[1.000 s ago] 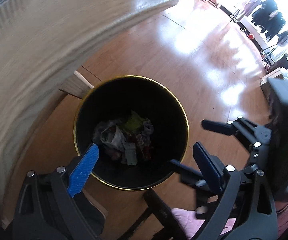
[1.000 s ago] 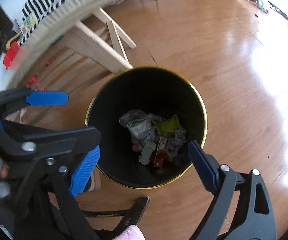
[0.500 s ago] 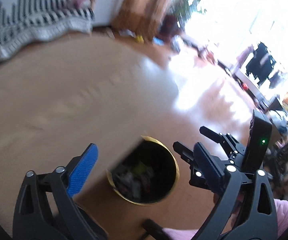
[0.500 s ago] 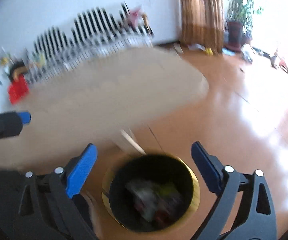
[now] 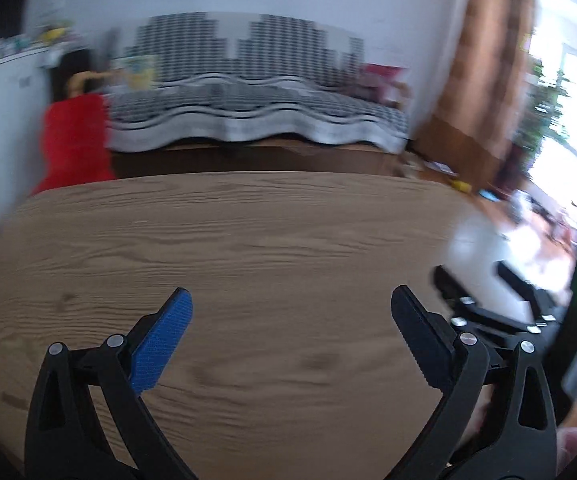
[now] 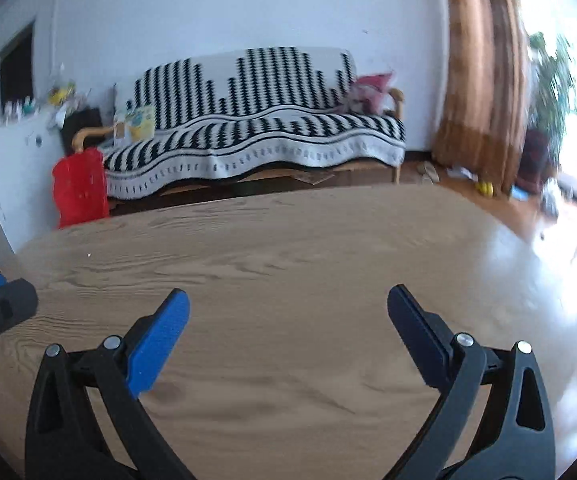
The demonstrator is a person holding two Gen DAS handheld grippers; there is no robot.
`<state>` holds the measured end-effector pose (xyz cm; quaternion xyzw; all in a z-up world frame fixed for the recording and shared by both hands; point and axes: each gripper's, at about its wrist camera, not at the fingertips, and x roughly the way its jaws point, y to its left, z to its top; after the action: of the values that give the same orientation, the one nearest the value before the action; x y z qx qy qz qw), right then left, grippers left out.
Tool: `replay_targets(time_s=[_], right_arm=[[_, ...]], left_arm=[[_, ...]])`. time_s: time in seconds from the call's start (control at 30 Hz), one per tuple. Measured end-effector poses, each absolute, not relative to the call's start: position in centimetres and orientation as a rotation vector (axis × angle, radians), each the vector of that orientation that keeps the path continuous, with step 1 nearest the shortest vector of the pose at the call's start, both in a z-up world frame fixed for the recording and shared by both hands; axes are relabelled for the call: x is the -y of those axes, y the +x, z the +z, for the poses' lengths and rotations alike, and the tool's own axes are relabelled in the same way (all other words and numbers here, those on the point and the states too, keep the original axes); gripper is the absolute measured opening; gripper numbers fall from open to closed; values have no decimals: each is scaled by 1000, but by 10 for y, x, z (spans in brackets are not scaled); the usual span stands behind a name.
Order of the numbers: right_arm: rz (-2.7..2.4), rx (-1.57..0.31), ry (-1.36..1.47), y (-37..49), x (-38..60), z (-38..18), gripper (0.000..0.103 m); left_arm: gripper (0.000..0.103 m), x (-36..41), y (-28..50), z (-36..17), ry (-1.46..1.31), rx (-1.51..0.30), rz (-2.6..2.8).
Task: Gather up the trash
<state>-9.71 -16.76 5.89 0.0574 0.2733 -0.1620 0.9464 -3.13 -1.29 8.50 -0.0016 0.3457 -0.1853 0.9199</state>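
Left gripper (image 5: 288,324): one, fingers spread wide, nothing between them. Right gripper (image 6: 286,320): one, fingers spread wide, empty, jaws just opened further. Desk (image 6: 288,248): one, wood-grain, directly ahead of both grippers, neither nearer. Trash: none visible on the desk; no bin in view. Beyond: one striped sofa (image 6: 256,120), one red bag (image 6: 80,188).

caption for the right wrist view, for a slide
Open right claw, nothing between its fingers, above a bare wooden table, facing a sofa under a black-and-white throw.
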Motion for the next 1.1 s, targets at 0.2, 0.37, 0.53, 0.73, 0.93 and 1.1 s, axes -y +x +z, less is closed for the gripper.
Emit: replay_targets(time_s=[0.2,0.37,0.53,0.73,0.93,1.1], right_arm=[[-274,-565,77,-43,101,50,96],[-255,-639,65,-30,86,28,96],[-319,-582,29,-44,99,33,96],[-340,-616,57,-52,125,22,96],[-335,-607,16,-59,135,21,96],[-326,-617,15,-63,143,19,96]], left_arm=[[97,-43,-1,53,-79,-719,-272],[97,-51,-1,57,-46,-670,-278],[97,-50,-4,56,-40,-673,-273],[97,-44,0,51,-29,-704,-254],[97,-40,8,43,-34,-739,-240],[97,-26,6,39,48,-736,-225]])
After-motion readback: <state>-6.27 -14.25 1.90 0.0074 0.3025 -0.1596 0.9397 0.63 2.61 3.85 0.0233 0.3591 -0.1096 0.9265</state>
